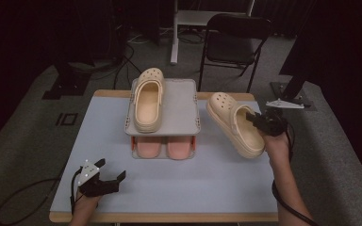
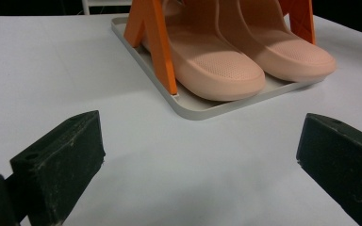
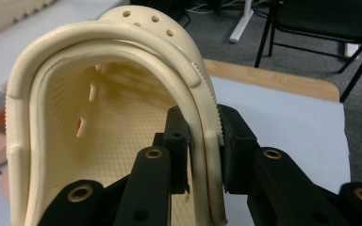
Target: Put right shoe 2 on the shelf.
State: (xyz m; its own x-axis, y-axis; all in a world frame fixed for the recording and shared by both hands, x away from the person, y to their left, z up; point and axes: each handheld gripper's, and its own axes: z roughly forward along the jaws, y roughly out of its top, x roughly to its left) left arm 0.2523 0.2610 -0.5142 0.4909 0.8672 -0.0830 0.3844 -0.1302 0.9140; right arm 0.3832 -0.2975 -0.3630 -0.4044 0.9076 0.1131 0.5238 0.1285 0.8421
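A cream clog point(image 1: 148, 100) lies on the top shelf of a small grey shoe rack point(image 1: 185, 106) at the table's middle back. A second cream clog point(image 1: 233, 123) hangs tilted above the table to the rack's right, and my right gripper point(image 1: 257, 121) is shut on its side wall. In the right gripper view one pad sits inside the clog point(image 3: 122, 117) and one outside, my right gripper point(image 3: 202, 141) pinching the rim. My left gripper point(image 1: 111, 172) rests open near the front left corner, its jaws point(image 2: 198, 155) wide apart over bare table.
A pair of pink slippers point(image 1: 165, 147) fills the rack's lower tray point(image 2: 202, 110), between orange uprights point(image 2: 158, 47). The rack's top shelf has free room right of the first clog. A black chair point(image 1: 233, 40) stands behind the table.
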